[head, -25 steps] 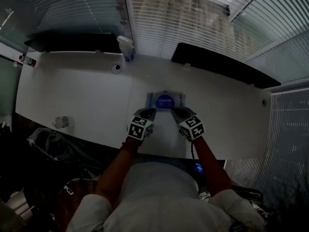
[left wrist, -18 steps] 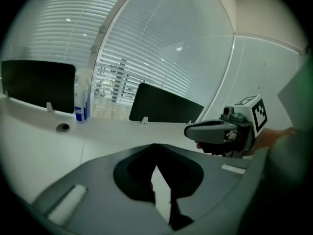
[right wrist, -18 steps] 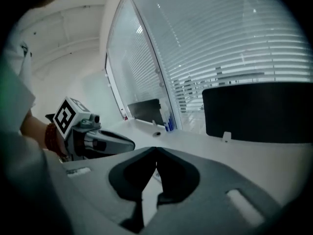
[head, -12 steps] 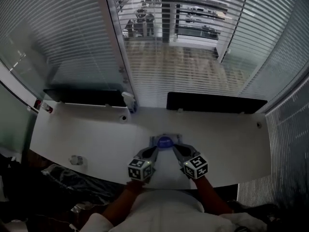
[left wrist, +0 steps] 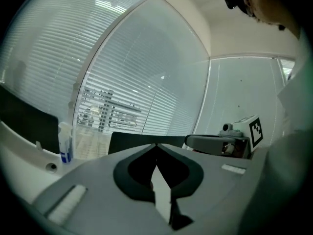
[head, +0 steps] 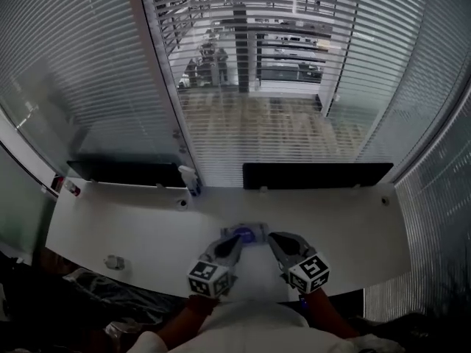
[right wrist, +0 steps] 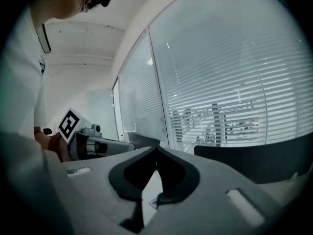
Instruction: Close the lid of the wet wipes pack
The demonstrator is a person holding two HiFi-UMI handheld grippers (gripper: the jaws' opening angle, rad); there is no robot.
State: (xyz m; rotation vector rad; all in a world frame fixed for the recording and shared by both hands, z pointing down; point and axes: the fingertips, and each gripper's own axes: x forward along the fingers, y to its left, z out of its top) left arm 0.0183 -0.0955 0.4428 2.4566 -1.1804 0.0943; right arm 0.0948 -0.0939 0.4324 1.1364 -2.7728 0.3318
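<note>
The wet wipes pack lies on the white desk near its front edge, small in the head view, its blue oval lid on top looking flat. My left gripper hangs just left of the pack and my right gripper just right of it, both raised and pointing toward the window. In the left gripper view the left gripper has its tips touching and nothing between them. The right gripper looks the same in its own view. Neither touches the pack.
A spray bottle stands at the back of the desk by the window frame. Two dark screens line the back edge. A small object sits at the front left. Slatted blinds fill the window.
Both grippers have lifted from the desk beside the pack. The head view has tilted up, so the desk and pack sit lower and smaller and more window shows.
</note>
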